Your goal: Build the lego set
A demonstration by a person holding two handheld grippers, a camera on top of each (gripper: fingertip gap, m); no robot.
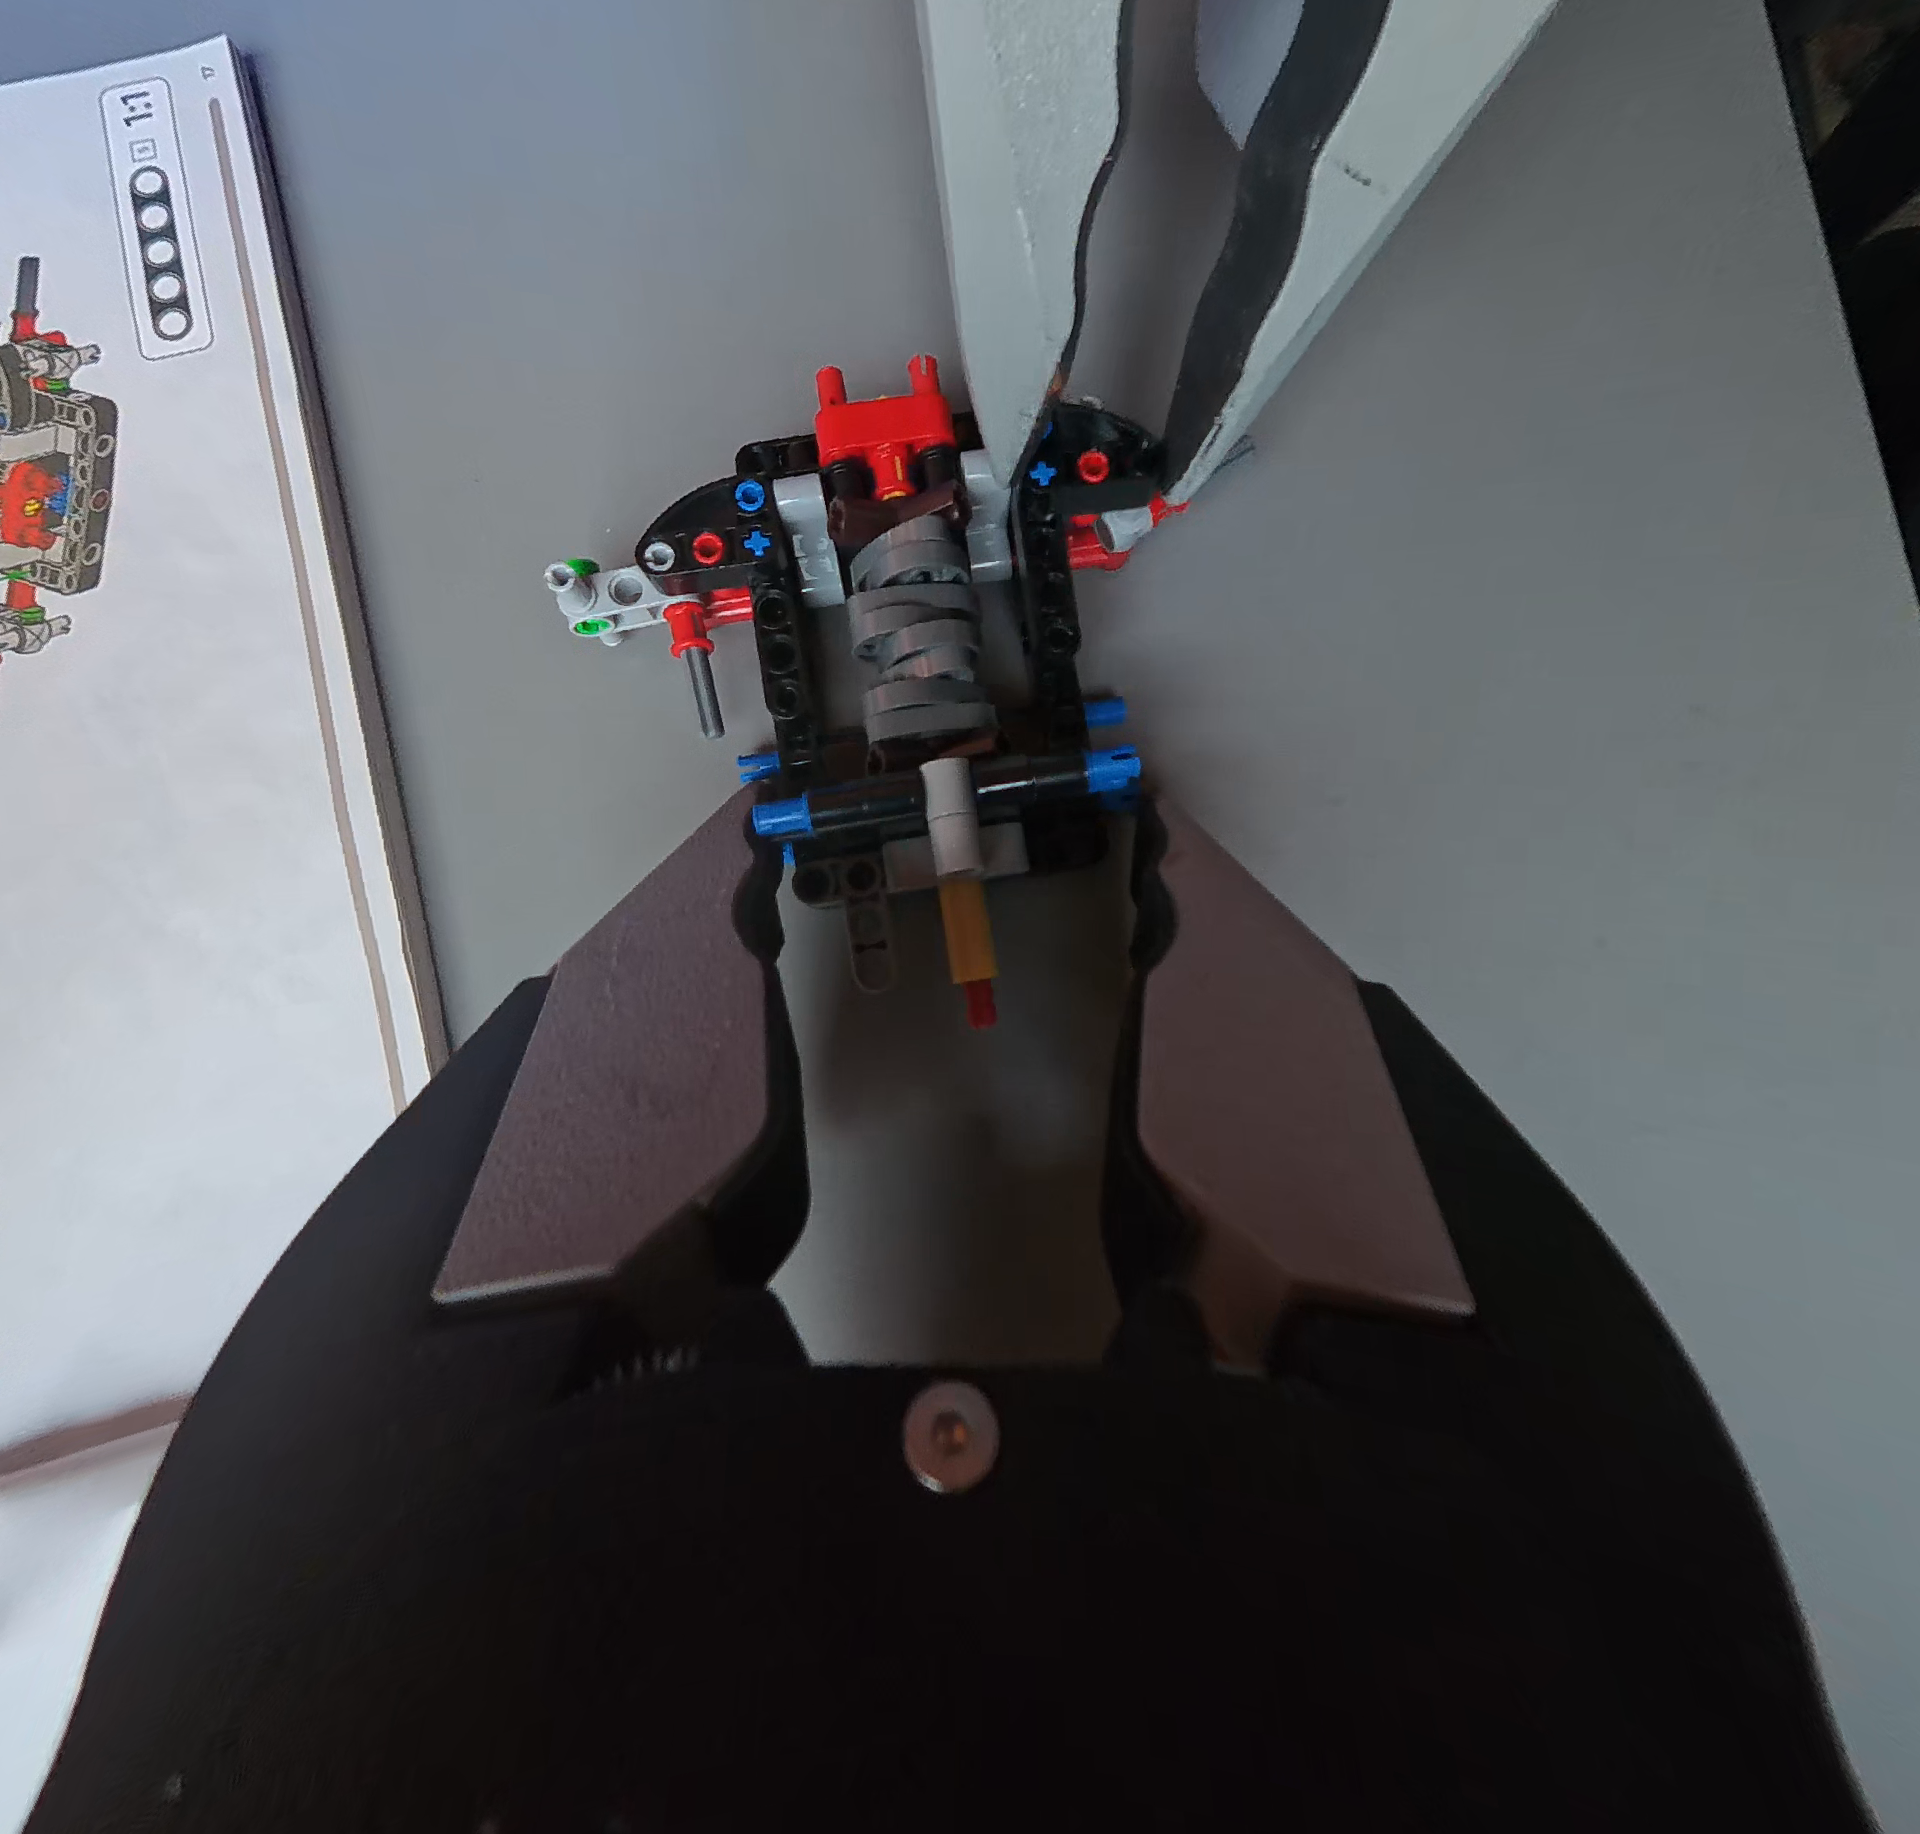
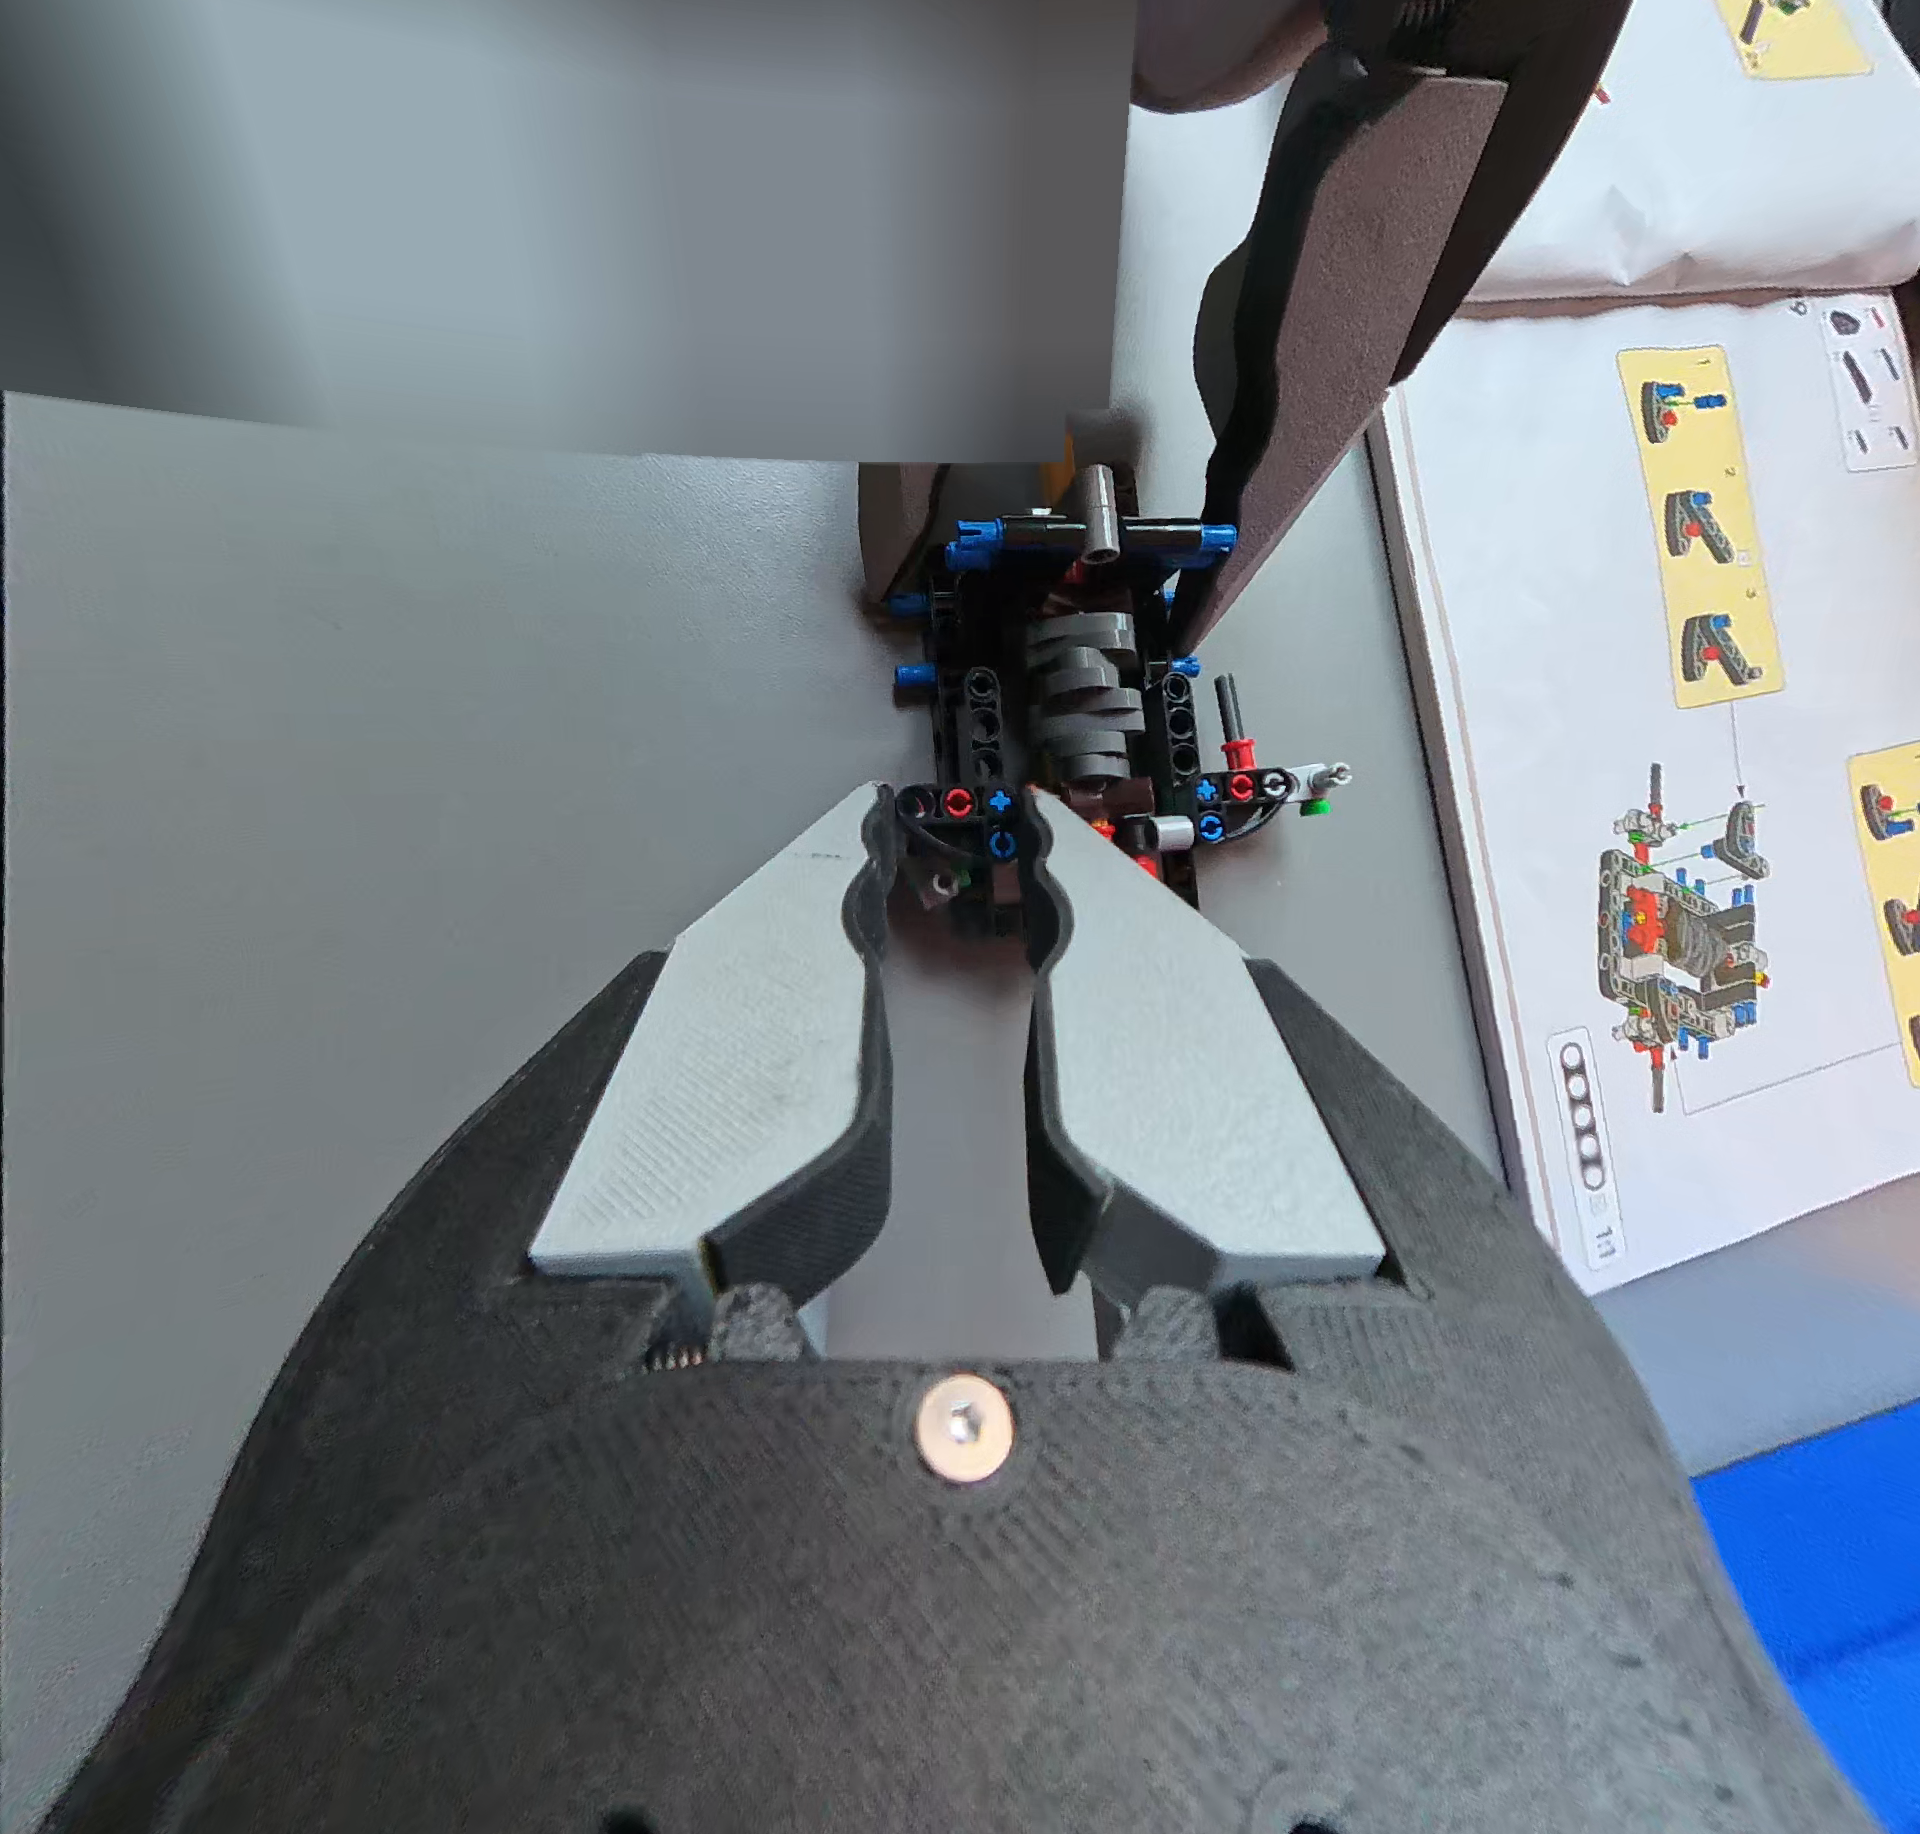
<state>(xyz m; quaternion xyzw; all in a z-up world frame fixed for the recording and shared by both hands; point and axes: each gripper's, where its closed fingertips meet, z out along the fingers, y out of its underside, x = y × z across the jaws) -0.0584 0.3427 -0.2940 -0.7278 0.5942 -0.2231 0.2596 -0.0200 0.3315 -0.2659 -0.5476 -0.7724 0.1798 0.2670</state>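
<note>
The lego assembly (image 1: 914, 631) is a black frame with grey stacked parts in the middle, a red block at the far end and blue pins; it sits low over the grey table. My left gripper (image 1: 948, 849), with brown fingers, is shut on the assembly's near end by its two sides. My right gripper (image 2: 958, 828), with grey fingers, is shut on the black curved corner piece (image 2: 951, 805) of the assembly (image 2: 1081, 704). In the left wrist view the right gripper (image 1: 1107, 454) comes in from the top. In the right wrist view the left gripper (image 2: 1039, 600) holds the far end.
An open instruction booklet (image 1: 156, 641) lies left of the assembly; it also shows in the right wrist view (image 2: 1662, 745) at the right. A blue object (image 2: 1829, 1576) sits at the lower right. The grey table (image 1: 1455, 849) lies under everything. The gap from one gripper's tips to the other's is roughly 6 cm.
</note>
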